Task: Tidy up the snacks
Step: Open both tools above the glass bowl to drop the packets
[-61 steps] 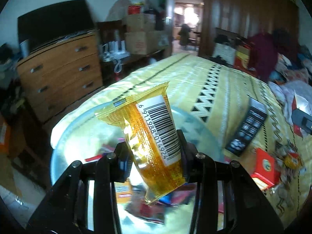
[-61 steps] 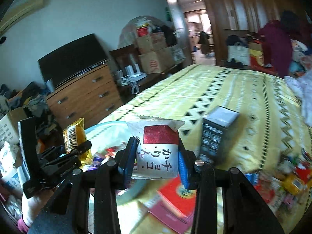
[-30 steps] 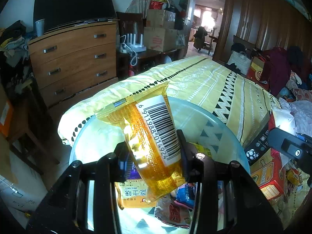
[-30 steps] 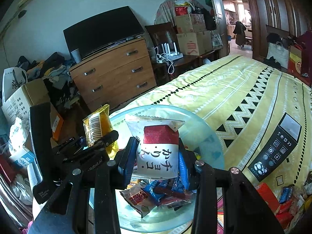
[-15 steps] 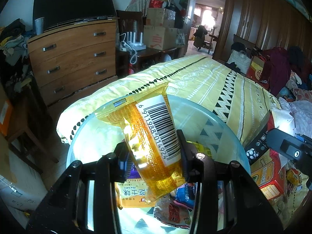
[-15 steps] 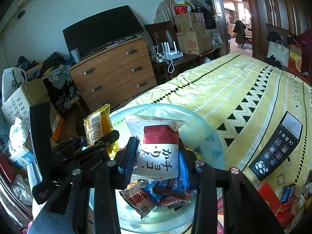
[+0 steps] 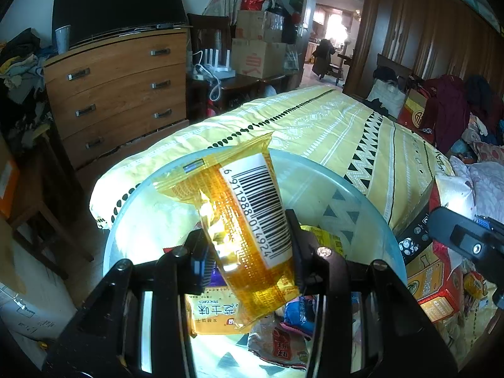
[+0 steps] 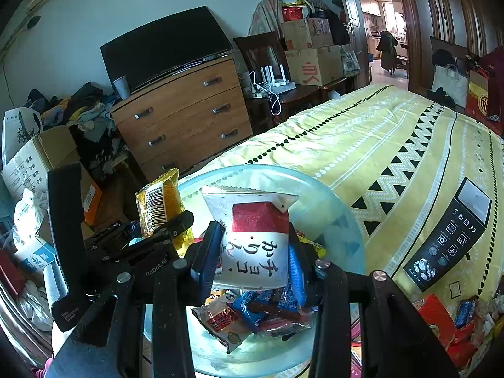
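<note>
My left gripper (image 7: 249, 249) is shut on an orange snack packet (image 7: 242, 220) with a barcode, held above a clear glass bowl (image 7: 356, 189) on the yellow bedspread. The same packet (image 8: 159, 201) and left gripper (image 8: 151, 239) show at the left of the right wrist view. My right gripper (image 8: 255, 252) is shut on a white and red snack packet (image 8: 255, 245) with Japanese writing, above the bowl (image 8: 343, 220). Several snack packets (image 8: 252, 312) lie inside the bowl.
A black box (image 8: 447, 239) lies on the bed (image 8: 393, 132) right of the bowl. Red boxes and loose snacks (image 7: 438, 286) sit at the right. A wooden dresser (image 8: 182, 116) with a TV stands beyond the bed's edge, with cardboard boxes and clutter around.
Both grippers have stayed over the bowl with their packets; over the last second they shifted only slightly. Two seconds ago they were farther back and swung in over the bowl.
</note>
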Available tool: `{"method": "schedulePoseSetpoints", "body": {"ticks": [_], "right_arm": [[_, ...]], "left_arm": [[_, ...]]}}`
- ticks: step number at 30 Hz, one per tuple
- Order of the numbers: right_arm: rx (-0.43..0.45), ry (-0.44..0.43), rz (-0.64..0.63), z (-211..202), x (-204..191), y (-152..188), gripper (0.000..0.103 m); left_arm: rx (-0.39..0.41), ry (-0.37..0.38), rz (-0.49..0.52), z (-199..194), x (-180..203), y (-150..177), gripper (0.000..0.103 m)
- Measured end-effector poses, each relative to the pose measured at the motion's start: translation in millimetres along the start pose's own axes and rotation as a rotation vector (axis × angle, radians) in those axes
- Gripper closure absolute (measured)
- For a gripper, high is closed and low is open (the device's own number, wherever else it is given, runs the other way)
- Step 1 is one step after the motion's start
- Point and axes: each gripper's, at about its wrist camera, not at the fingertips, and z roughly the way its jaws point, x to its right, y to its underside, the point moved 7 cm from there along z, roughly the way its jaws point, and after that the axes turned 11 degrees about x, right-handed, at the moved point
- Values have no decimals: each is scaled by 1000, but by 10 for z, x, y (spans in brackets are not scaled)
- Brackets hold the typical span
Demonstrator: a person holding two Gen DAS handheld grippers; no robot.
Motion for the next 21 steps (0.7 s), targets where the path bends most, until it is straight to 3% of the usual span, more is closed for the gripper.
{"method": "schedulePoseSetpoints", "body": {"ticks": [13, 16, 17, 19, 21], "right_arm": [[-5, 1, 7, 29, -4, 52, 58], [-9, 6, 12, 43, -5, 112, 50], [-7, 11, 12, 44, 6, 137, 44], [-9, 12, 10, 42, 12, 154, 41], [-10, 11, 10, 28, 6, 171, 37]], "left_arm": [[-24, -10, -1, 57, -27, 36, 62], [-35, -18, -7, 87, -39, 56, 61], [-38, -19, -11, 95, -45, 63, 59], [-31, -33, -18, 96, -65, 52, 35], [-6, -54, -18, 75, -81, 28, 20]]}}
